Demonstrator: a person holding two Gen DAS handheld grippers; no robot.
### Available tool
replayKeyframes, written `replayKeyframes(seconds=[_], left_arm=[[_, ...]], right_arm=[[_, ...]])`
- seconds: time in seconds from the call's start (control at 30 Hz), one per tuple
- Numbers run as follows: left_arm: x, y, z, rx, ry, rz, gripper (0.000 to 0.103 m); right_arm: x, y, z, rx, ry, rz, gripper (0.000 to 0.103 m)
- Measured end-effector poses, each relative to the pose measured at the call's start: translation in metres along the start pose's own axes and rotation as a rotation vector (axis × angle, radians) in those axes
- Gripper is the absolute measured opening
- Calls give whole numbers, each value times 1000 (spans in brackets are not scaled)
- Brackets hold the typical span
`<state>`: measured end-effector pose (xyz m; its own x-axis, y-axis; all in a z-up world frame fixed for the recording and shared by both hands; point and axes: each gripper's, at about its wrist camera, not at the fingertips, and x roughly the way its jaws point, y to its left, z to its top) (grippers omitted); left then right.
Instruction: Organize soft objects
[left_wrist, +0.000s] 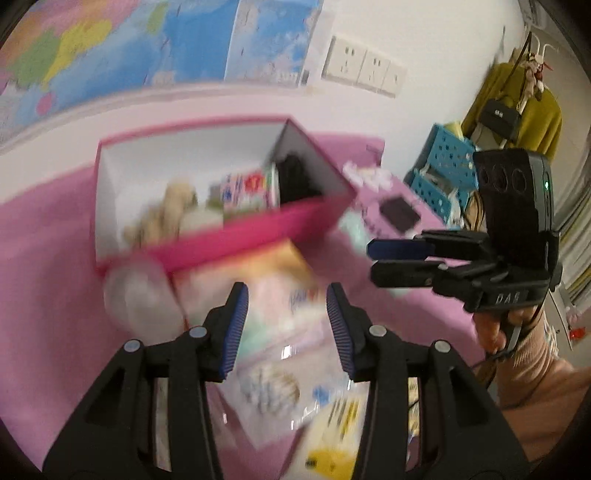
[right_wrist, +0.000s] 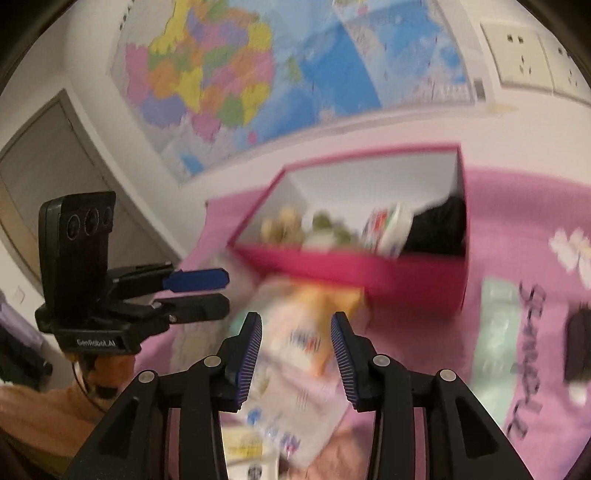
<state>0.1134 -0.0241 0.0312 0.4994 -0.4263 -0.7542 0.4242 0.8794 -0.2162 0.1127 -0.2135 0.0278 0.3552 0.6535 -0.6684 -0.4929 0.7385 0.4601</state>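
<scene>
A pink box (left_wrist: 229, 243) with a white inside stands on a pink cloth (left_wrist: 48, 258). In it are a beige plush toy (left_wrist: 170, 210), a colourful packet (left_wrist: 247, 188) and a black item (left_wrist: 295, 177). In front of the box lies a pale plastic packet (left_wrist: 280, 295), blurred. My left gripper (left_wrist: 288, 325) hovers over it, open, its pads not pressing on it. My right gripper (left_wrist: 373, 262) hangs at the right, open with nothing between its fingers. The right wrist view shows the same packet (right_wrist: 303, 339) under my right gripper (right_wrist: 295, 332), and my left gripper (right_wrist: 225, 291) beside it.
A clear rounded object (left_wrist: 136, 295) lies at the box's front left corner. A yellow packet (left_wrist: 332, 443) lies nearest me. A teal packet (right_wrist: 498, 332) and a dark item (right_wrist: 580, 343) lie right of the box. Blue baskets (left_wrist: 443, 173) and a mustard garment (left_wrist: 517, 107) are at the right.
</scene>
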Motion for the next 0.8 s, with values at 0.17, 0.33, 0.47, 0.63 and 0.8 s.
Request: replayKeyframes(seconds=[0.17, 0.33, 0.47, 0.63, 0.8], left_arm=[[7, 12, -41, -47, 61, 9, 46], [21, 25, -71, -123, 125, -1, 46], [30, 31, -88, -168, 170, -17, 46], [30, 30, -93, -179, 174, -66, 46], [38, 27, -94, -174, 191, -77, 51]], right_arm=[[23, -11, -29, 61, 106, -28, 40], [42, -23, -45, 108, 174, -60, 49], [49, -26, -51, 115, 193, -54, 51], [59, -23, -51, 108, 212, -21, 52], [61, -22, -54, 105, 209, -29, 27]])
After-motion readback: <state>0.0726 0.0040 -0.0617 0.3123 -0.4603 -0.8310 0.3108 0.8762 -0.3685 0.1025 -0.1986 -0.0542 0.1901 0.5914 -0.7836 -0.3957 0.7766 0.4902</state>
